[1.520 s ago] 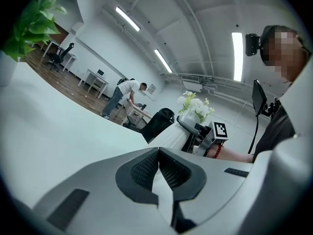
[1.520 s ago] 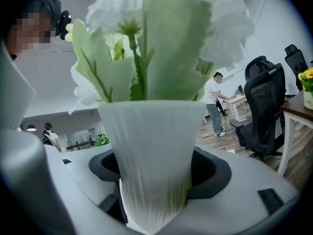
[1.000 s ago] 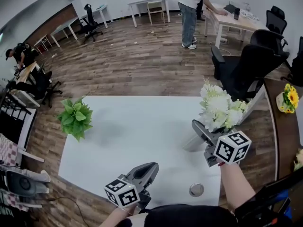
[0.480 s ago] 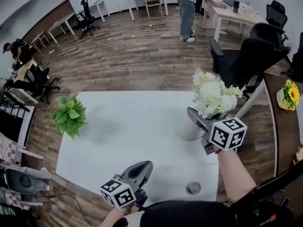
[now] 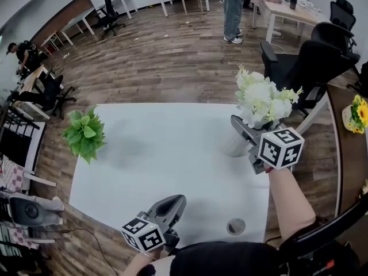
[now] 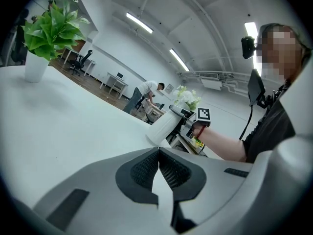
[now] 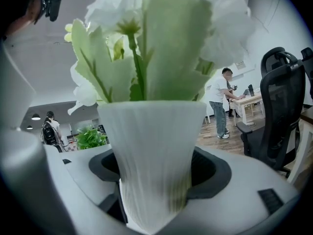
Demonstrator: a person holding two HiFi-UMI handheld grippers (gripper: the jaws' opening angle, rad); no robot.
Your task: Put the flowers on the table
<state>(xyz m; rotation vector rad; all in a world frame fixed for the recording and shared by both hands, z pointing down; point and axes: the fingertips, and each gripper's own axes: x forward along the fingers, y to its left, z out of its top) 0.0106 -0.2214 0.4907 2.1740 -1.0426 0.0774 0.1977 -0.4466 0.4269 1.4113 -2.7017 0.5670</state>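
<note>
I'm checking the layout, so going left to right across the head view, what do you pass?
green potted plant → left claw → white vase of flowers → yellow flowers

left tool low, jaws together; right tool forward on outstretched arm, clamping vase.
</note>
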